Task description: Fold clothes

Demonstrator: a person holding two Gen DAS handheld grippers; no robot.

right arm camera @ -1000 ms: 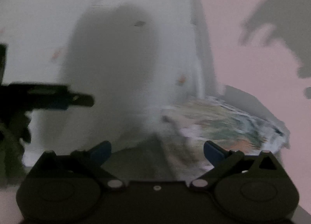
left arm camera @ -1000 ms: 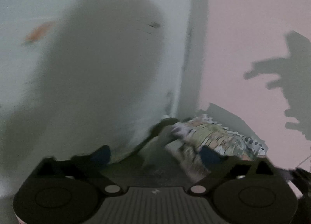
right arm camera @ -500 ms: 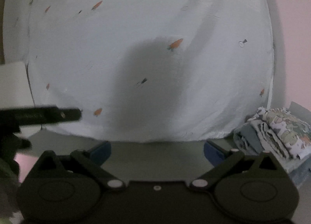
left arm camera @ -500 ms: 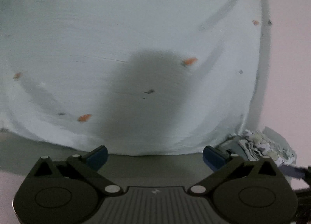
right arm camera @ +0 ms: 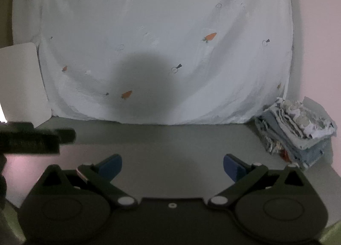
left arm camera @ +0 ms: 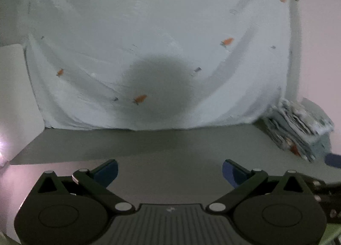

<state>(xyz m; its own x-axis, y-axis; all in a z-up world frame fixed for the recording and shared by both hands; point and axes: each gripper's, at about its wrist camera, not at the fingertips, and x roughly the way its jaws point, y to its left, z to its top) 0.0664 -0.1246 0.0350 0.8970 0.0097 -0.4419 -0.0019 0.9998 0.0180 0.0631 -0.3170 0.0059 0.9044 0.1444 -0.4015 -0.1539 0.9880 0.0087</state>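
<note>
Left wrist view: your left gripper [left arm camera: 169, 167] is spread wide and holds nothing, hovering over bare grey table [left arm camera: 170, 145]. Your right gripper [right arm camera: 172, 165] is equally wide open and empty. Beyond both, a white cloth [right arm camera: 166, 32] with small carrot prints lies spread flat. A stack of folded clothes [right arm camera: 296, 130] sits at its near right corner.

No readable text, labels or numbers anywhere.

Only small printed carrot motifs on the pale cloth [right arm camera: 166, 38], no lettering among them; a faint embossed patch near its upper right corner, too blurred to read. A tiny pale mark on the left gripper [left arm camera: 169, 172] body, not legible as a brand.
</note>
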